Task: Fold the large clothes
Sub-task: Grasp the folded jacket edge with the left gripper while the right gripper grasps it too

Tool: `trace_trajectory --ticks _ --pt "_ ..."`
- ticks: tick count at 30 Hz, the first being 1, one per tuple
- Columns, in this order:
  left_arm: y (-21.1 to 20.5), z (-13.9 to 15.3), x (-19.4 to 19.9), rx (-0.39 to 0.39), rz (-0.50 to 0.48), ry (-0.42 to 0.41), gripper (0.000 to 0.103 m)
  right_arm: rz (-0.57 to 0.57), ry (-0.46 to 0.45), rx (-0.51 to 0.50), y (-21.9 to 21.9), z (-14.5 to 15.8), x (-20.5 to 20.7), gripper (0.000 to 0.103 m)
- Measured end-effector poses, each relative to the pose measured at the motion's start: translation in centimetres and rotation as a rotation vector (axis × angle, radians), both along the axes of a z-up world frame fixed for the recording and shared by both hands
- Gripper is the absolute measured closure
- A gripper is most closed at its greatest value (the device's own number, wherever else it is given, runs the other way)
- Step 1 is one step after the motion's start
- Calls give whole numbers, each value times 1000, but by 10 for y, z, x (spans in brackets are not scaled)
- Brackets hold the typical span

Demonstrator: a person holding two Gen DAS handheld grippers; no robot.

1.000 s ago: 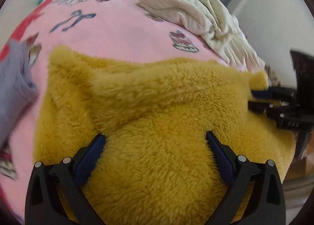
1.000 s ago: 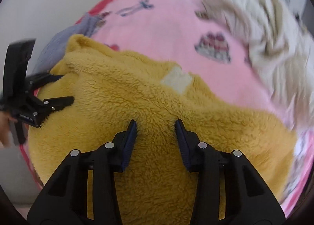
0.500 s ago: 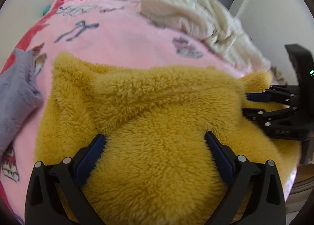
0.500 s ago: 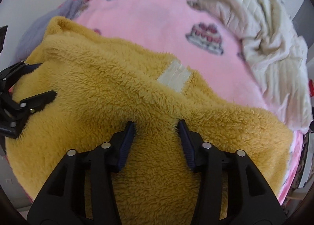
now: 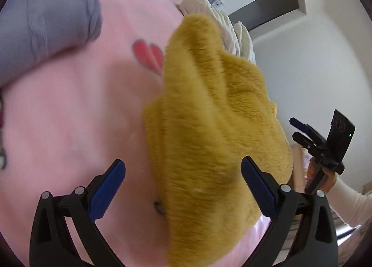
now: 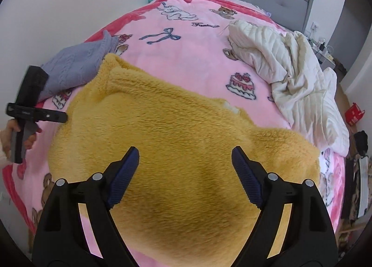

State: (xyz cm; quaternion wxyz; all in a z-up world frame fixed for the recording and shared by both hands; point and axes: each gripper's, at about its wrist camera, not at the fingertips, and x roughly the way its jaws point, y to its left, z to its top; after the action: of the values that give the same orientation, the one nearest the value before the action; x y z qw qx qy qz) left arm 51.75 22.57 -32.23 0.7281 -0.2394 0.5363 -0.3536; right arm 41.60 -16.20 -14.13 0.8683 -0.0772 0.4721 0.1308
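You held both the left gripper (image 5: 181, 185) and right gripper (image 6: 184, 171) wide open and empty above the yellow fleece (image 6: 176, 141), at frame centre, probably to pick a fresh fold edge.

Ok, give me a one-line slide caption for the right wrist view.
Open right gripper above the yellow fleece garment spread on the pink blanket, left gripper at its edge.

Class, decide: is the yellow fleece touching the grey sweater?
Touching. In the right wrist view the fleece's upper-left corner overlaps the sweater's edge with no pink blanket between.
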Motion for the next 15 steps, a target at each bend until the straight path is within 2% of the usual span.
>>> trace_trajectory --ticks 3,5,8,11,15 --pt "1 -18 10 -125 -27 27 5 -27 27 -1 7 0 2 25" --pt "-3 -26 15 -171 -37 30 5 -27 35 -10 12 2 2 25" --pt "-18 -40 19 -160 -78 62 5 -25 41 -31 16 4 3 25" --pt "-31 -46 20 -143 -100 52 5 -37 57 -34 14 3 6 25" --pt "-32 -48 20 -215 -90 76 5 -53 56 -24 12 4 6 25"
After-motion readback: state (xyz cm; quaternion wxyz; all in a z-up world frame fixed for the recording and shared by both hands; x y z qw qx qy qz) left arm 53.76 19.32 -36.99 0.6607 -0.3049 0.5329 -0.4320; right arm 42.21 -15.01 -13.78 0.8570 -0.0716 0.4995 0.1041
